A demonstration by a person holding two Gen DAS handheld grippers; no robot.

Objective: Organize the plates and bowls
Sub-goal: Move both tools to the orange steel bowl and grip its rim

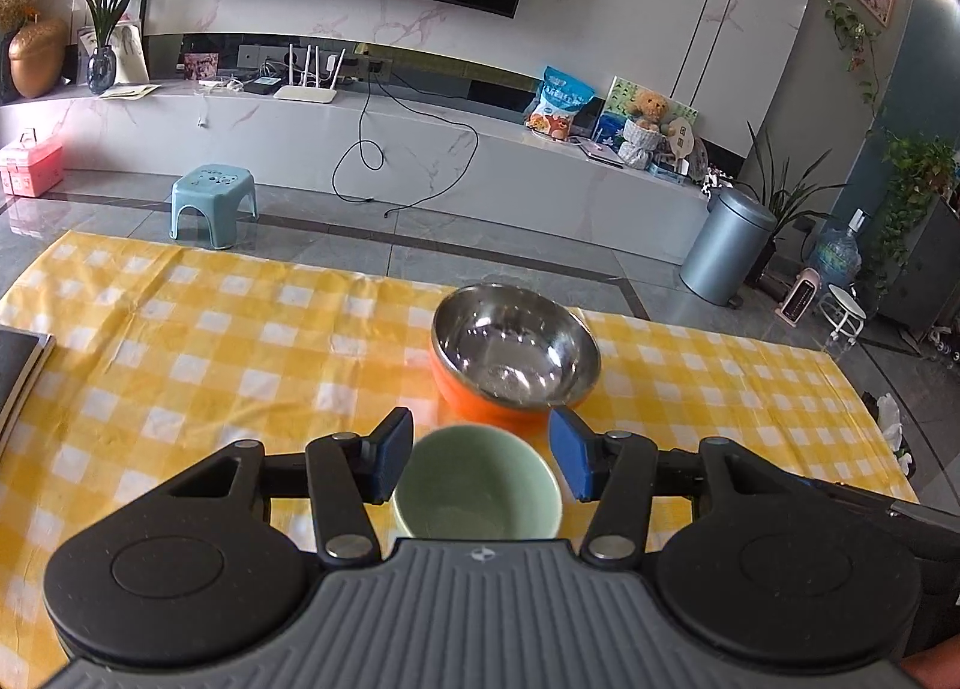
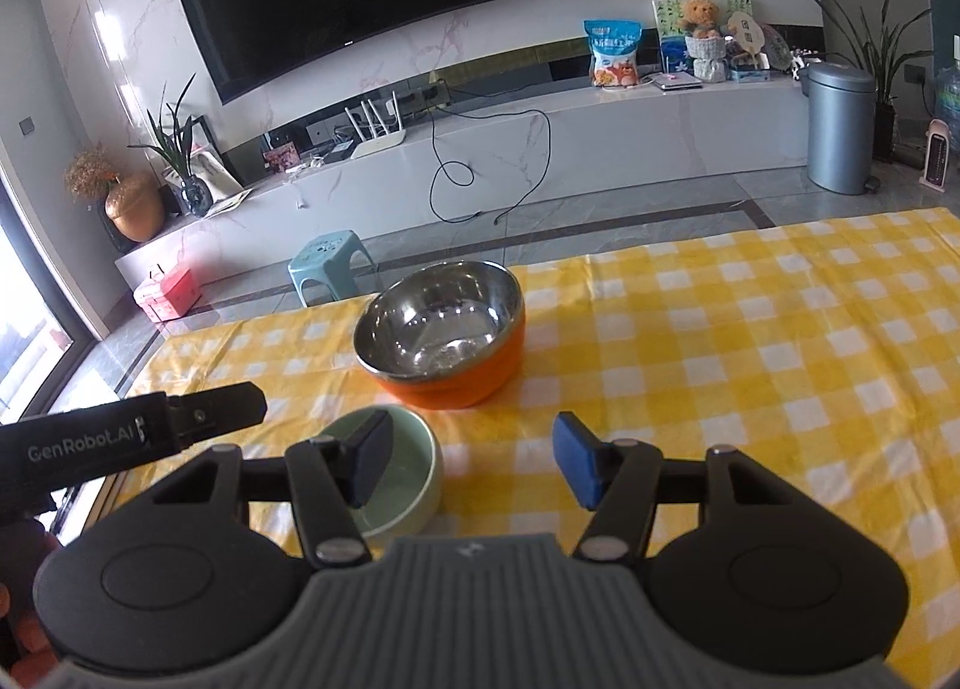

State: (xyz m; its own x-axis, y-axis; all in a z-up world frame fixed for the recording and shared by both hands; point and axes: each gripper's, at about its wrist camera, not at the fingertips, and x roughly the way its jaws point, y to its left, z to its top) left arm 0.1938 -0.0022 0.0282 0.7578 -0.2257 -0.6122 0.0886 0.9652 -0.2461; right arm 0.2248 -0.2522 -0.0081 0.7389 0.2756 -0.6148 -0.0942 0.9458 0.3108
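- While both grippers hang over the yellow checked cloth (image 1: 180, 329), the left gripper (image 1: 480, 464) has its pads spread wide either side of the green bowl (image 1: 477, 488) — whether they press on it, I can't tell.
- Right gripper (image 2: 474, 464) is open with nothing between its pads; in its view the green bowl sits just left, behind one pad.
- Just past that, apart from it, sits the steel bowl with the orange shell (image 2: 444, 338), upright and empty.
- My guess: we're at the nesting step — next move needs a firm hold on the green bowl, then lifting it over that steel rim and setting it inside.
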